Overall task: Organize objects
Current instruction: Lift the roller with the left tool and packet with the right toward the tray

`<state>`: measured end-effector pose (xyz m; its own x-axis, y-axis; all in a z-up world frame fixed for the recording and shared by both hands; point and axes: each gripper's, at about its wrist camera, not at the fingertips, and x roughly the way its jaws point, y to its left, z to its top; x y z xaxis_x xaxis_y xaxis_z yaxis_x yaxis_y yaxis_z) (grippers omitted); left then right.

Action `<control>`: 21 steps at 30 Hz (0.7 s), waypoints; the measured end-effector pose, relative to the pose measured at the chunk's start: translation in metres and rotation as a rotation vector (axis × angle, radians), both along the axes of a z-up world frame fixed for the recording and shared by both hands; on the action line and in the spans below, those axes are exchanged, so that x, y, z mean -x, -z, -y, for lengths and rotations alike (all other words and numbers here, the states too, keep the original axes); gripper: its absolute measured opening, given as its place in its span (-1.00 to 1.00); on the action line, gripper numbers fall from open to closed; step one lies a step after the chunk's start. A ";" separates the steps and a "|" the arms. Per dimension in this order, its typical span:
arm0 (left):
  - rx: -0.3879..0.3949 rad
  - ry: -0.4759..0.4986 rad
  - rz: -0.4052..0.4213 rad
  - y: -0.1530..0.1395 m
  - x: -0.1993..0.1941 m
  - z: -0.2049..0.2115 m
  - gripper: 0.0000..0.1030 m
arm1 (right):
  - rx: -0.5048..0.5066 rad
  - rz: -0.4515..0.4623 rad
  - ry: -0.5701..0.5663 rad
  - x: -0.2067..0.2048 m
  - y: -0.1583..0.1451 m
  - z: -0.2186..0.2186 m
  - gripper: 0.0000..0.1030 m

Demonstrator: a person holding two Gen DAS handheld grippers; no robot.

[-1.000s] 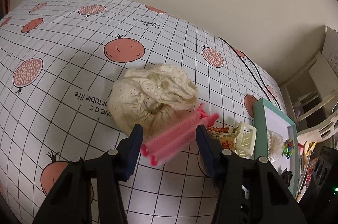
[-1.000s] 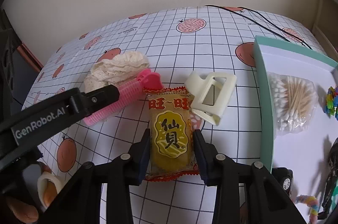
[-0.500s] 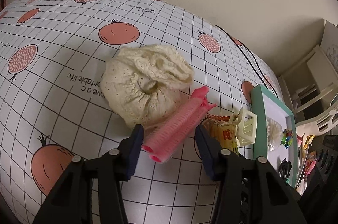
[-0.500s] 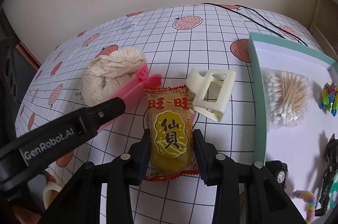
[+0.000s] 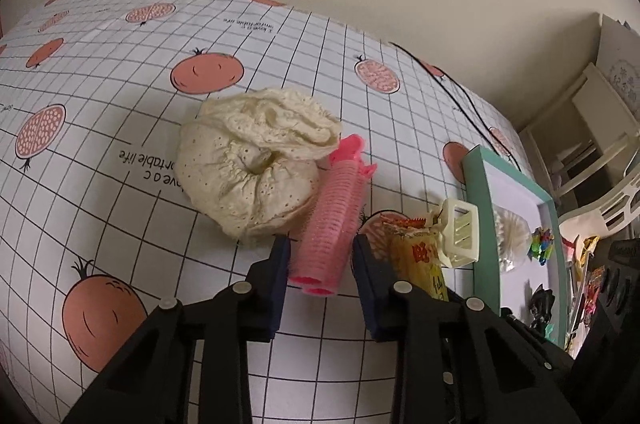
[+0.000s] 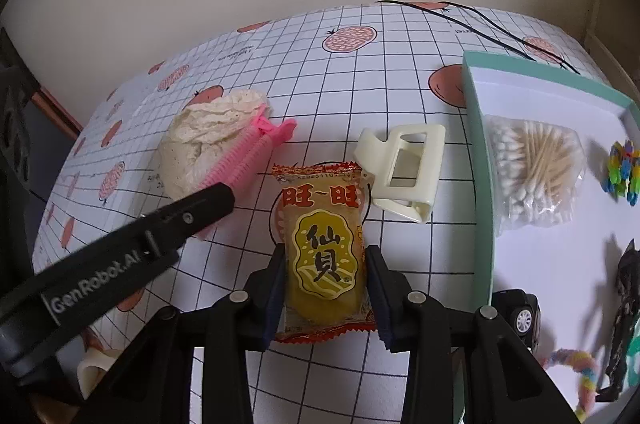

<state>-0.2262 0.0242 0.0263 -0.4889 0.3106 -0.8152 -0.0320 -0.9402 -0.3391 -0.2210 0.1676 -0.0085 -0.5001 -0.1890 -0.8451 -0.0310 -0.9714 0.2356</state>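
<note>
The left tool (image 5: 320, 264) is sitting low over the tabletop (image 5: 120, 207) with its two blue-padded fingers (image 5: 280, 280) straddling the near end of a pink hair roller (image 5: 334, 220). The jaws are standing apart on either side of the roller, close to it, but whether the pads are actually pressing on it I cannot tell. The roller is lying flat on the checked cloth with pomegranate prints, its far end leaning against a cream lace fabric bundle (image 5: 256, 175), which is touching it along the side.

The right tool (image 6: 325, 284) is bracketing a yellow snack packet (image 6: 324, 248) with red crimped ends. Its fingers (image 6: 276, 288) are resting at both long edges of the packet, and the packet is lying flat on the tabletop between them; a firm squeeze cannot be made out, since the wrapper is showing no buckling. In the right wrist view the left tool's black arm is reaching in from the left side toward the roller.

Just beyond the packet's far right corner a cream claw hair clip (image 6: 404, 171) is lying, touching or nearly touching the wrapper. Toward the right edge of the tabletop a teal-rimmed tray (image 6: 478, 159) is standing, holding a bag of cotton swabs (image 6: 534, 171) in its far part, with small colourful toys (image 6: 622, 171) further right. A black toy car (image 6: 516, 308) is showing at the tray's near corner. A thin black cable (image 6: 480, 23) is running across the far edge of the tabletop.
</note>
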 end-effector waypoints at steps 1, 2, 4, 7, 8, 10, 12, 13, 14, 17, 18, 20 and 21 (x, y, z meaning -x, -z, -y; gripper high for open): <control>-0.005 0.001 -0.006 -0.002 -0.001 0.000 -0.39 | 0.005 -0.002 0.002 -0.001 -0.001 -0.001 -0.22; -0.009 0.004 -0.016 -0.004 -0.001 -0.001 -0.41 | 0.009 -0.005 0.003 -0.002 -0.002 -0.002 -0.22; -0.006 0.006 -0.038 -0.010 -0.004 -0.002 -0.42 | 0.015 -0.015 0.003 -0.003 -0.005 -0.002 -0.22; -0.011 0.007 -0.069 -0.018 -0.006 -0.004 -0.43 | 0.023 -0.034 0.001 -0.006 -0.011 -0.003 -0.22; -0.014 0.006 -0.077 -0.020 -0.006 -0.004 -0.44 | 0.026 -0.042 0.001 -0.007 -0.014 -0.004 -0.22; -0.021 0.001 -0.096 -0.026 -0.008 -0.003 -0.44 | 0.026 -0.056 -0.002 -0.009 -0.017 -0.004 -0.22; -0.025 -0.001 -0.116 -0.031 -0.009 -0.002 -0.44 | 0.023 -0.074 -0.004 -0.011 -0.023 -0.003 -0.22; -0.026 -0.003 -0.129 -0.035 -0.010 -0.002 -0.44 | 0.026 -0.083 -0.004 -0.012 -0.025 -0.004 -0.22; -0.030 -0.004 -0.142 -0.038 -0.011 -0.001 -0.44 | 0.026 -0.094 -0.004 -0.012 -0.028 -0.004 -0.22; -0.064 -0.014 -0.182 -0.050 -0.015 0.001 -0.44 | 0.023 -0.125 -0.002 -0.016 -0.036 -0.006 -0.23; -0.075 -0.016 -0.194 -0.054 -0.016 0.002 -0.44 | 0.024 -0.137 0.001 -0.017 -0.039 -0.007 -0.23; -0.097 -0.021 -0.216 -0.060 -0.018 0.004 -0.44 | 0.027 -0.162 0.007 -0.019 -0.045 -0.009 -0.23; -0.105 -0.022 -0.224 -0.063 -0.019 0.004 -0.44 | 0.029 -0.176 0.011 -0.021 -0.049 -0.011 -0.23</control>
